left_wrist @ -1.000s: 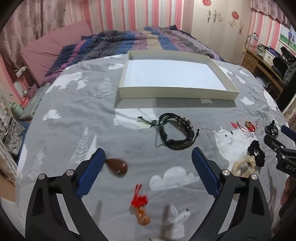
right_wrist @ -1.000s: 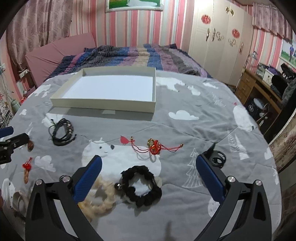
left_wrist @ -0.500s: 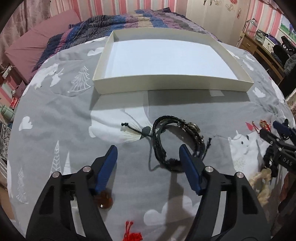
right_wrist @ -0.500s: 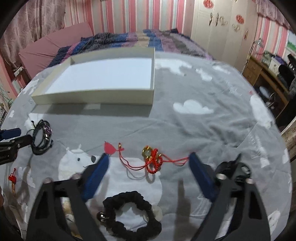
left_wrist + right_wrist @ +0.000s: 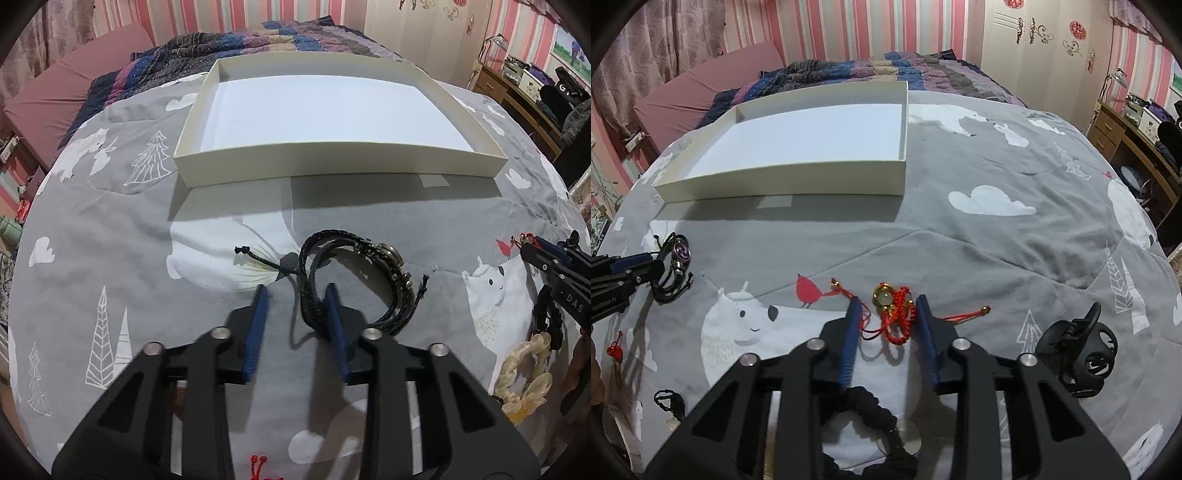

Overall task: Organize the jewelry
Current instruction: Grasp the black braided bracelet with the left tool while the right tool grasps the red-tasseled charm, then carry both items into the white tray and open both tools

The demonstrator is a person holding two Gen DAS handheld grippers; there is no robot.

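A black braided bracelet [image 5: 354,280] with metal charms lies on the grey bedspread. My left gripper [image 5: 296,288] is low over its left side with jaws closing. One strand lies between them against the right finger [image 5: 334,325], and a gap remains at the left finger. A red cord bracelet [image 5: 895,321] with a gold ring lies between the closing jaws of my right gripper [image 5: 888,300], which do not clamp it. The empty white box [image 5: 332,166] stands behind both. Each gripper also shows at the other view's edge: right gripper [image 5: 546,254], left gripper [image 5: 639,262].
A black scrunchie [image 5: 871,413] lies under my right gripper and a cream scrunchie [image 5: 524,373] beside it. A black hair claw [image 5: 1082,354] sits to the right, a red knot charm [image 5: 615,349] to the left. A striped blanket lies behind the white box [image 5: 783,184].
Both grippers came forward and down, the left over the black bracelet, the right over the red cord bracelet. Both pairs of jaws went from wide apart to narrow.
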